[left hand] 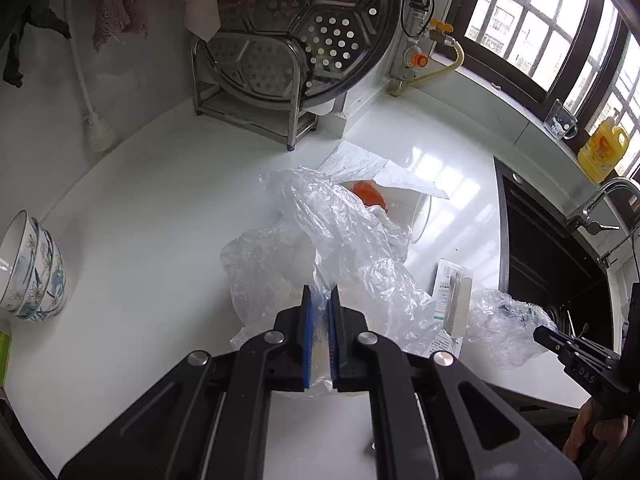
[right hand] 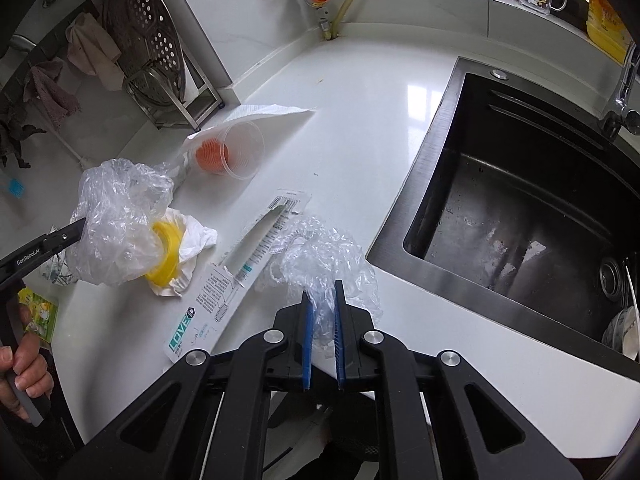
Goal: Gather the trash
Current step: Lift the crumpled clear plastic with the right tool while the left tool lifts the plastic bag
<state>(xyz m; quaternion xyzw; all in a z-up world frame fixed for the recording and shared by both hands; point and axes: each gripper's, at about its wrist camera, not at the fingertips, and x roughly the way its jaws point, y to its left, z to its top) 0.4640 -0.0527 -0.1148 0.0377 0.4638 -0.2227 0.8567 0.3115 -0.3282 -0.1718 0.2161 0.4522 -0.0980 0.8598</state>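
My left gripper [left hand: 320, 294] is shut on a clear plastic bag [left hand: 340, 236], held above the white counter [left hand: 140, 208]. In the right wrist view the bag [right hand: 116, 216] hangs over a yellow tape roll [right hand: 166, 250] and a crumpled white tissue [right hand: 196, 240]. My right gripper [right hand: 322, 286] is shut on a crumpled clear plastic wrap [right hand: 324, 256], which also shows in the left wrist view [left hand: 504, 320]. A flat toothbrush package [right hand: 248, 252] lies beside it. A clear plastic cup [right hand: 236, 152] with orange inside lies tipped under a paper sheet [right hand: 260, 114].
A dark sink [right hand: 520, 208] with a faucet [right hand: 624, 92] is to the right. A steel rack with a perforated steamer tray [left hand: 304, 28] stands at the back. Stacked patterned bowls [left hand: 32, 268] sit at the left. A yellow oil bottle [left hand: 602, 148] stands on the windowsill.
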